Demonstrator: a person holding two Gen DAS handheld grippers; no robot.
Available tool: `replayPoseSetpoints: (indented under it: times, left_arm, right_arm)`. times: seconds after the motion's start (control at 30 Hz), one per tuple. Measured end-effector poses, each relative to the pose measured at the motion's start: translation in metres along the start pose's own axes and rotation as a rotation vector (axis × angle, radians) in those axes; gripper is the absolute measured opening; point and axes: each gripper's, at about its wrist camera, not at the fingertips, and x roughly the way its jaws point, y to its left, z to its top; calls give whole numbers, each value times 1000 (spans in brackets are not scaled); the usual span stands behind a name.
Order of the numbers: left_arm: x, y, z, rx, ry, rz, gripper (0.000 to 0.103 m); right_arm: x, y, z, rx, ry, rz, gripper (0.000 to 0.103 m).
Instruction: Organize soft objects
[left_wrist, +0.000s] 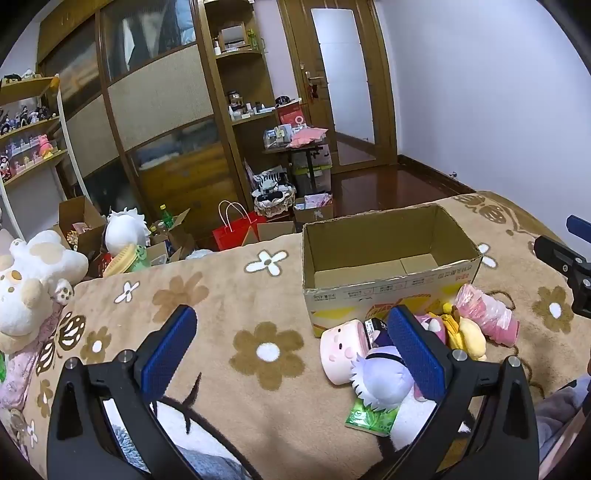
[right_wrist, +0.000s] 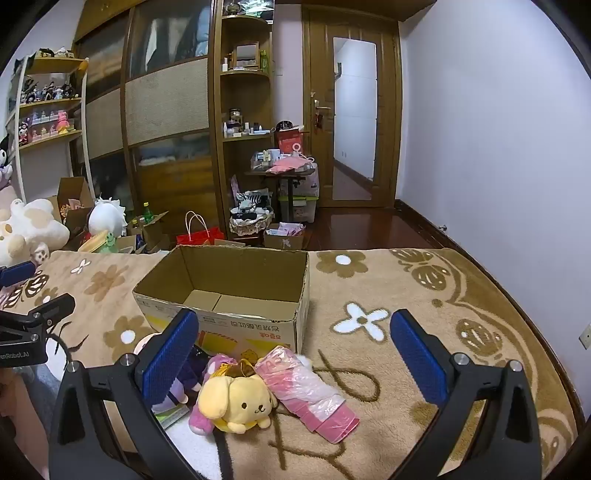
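An open, empty cardboard box (left_wrist: 391, 254) (right_wrist: 236, 291) stands on the flowered blanket. In front of it lies a heap of soft toys: a pink round-faced plush (left_wrist: 341, 349), a white-haired doll (left_wrist: 382, 380), a yellow dog plush (right_wrist: 238, 404) (left_wrist: 469, 334), a pink-purple plush (right_wrist: 201, 419) and a pink pack in clear wrap (right_wrist: 310, 393) (left_wrist: 487, 314). My left gripper (left_wrist: 293, 354) is open, its right finger next to the white-haired doll. My right gripper (right_wrist: 293, 356) is open above the yellow plush and the pink pack. Neither holds anything.
A green packet (left_wrist: 371, 421) lies under the white-haired doll. A large white-and-tan plush (left_wrist: 29, 284) sits at the blanket's left edge. Beyond the bed are cartons, a red paper bag (left_wrist: 236, 229), wardrobes, shelves and a door.
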Motion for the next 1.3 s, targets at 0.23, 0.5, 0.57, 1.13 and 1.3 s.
replayPoseSetpoints:
  times: [0.23, 0.5, 0.57, 1.13, 1.3]
  left_arm:
    - [-1, 6, 1, -6, -13, 5, 102]
    - [-4, 3, 3, 3, -11, 7, 102]
    - [-5, 3, 3, 2, -15, 8, 102]
    - [-7, 4, 5, 4, -16, 11, 102]
    - [-7, 4, 5, 4, -17, 10, 102]
  right_arm:
    - [2, 7, 1, -6, -4, -12, 103]
    - [-2, 10, 1, -7, -3, -10, 103]
    - [-3, 10, 1, -9, -2, -9, 103]
    - [2, 8, 0, -5, -1, -13, 103]
    - [-1, 6, -1, -5, -1, -11, 103]
